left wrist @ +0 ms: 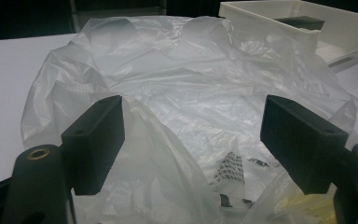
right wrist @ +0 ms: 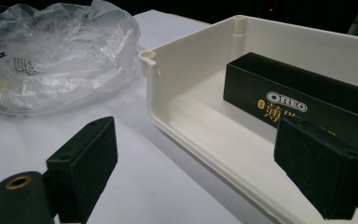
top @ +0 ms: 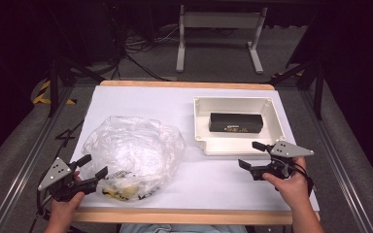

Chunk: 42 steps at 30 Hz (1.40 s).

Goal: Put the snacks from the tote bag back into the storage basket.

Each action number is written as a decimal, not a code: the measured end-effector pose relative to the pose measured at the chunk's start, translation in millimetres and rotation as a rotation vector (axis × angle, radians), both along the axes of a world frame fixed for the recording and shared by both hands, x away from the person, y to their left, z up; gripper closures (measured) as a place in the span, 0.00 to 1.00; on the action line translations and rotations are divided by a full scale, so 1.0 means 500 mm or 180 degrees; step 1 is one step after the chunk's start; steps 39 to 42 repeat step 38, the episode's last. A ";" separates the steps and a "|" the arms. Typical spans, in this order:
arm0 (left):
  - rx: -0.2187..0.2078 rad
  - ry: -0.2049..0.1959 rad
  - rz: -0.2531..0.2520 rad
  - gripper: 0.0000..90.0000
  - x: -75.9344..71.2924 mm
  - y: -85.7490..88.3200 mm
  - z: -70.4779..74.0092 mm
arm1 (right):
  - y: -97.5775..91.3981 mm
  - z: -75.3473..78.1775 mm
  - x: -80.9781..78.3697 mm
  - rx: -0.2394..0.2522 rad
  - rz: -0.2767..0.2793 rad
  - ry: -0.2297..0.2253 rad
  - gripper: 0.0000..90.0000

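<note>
Black against the cream plastic, the Oreo box (top: 236, 122) lies flat on the floor of the shallow tray (top: 200, 141) at the far right of the bench (top: 141, 99), with its long axis running left to right across the bench, parallel to the tray's near wall. That is the relation the coming move turns on, as I judge it: the right gripper (top: 251, 154) sits just outside that near wall, close to the tray's near right part, so the box lies ahead of it and a little to the left, beyond the rim. In the right gripper view the tray's corner (right wrist: 148, 58) and near rim pass between the two black jaws, and the box (right wrist: 303, 100) runs slantwise from the upper middle toward the right jaw, its printed long side facing the camera. The jaws stand wide apart with nothing between the pads, so this gripper is open and empty. To take the box across its narrow width it would probably have to rise over the rim and square up to the long side. The left gripper (top: 92, 166) is much farther from the box, at the near left edge of the bench. It is also open and faces the crumpled clear plastic bag (top: 133, 155). In the left gripper view the bag's film (left wrist: 186, 98) swells up between the spread jaws, but I cannot tell whether the pads touch it, and they do not pinch it. The bag lies between the left gripper and the tray, so the right hand is plainly the nearer one for the box.
</note>
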<state>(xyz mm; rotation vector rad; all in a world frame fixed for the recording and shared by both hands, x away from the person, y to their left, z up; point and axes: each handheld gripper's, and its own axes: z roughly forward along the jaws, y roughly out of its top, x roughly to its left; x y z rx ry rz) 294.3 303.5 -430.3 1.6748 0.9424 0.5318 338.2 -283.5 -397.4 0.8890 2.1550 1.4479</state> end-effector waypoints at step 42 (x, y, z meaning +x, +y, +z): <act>-0.0031 0.0039 -0.0083 0.25 0.008 -0.002 -0.003 | 0.033 -0.084 0.012 -0.0591 -0.0051 0.0476 0.13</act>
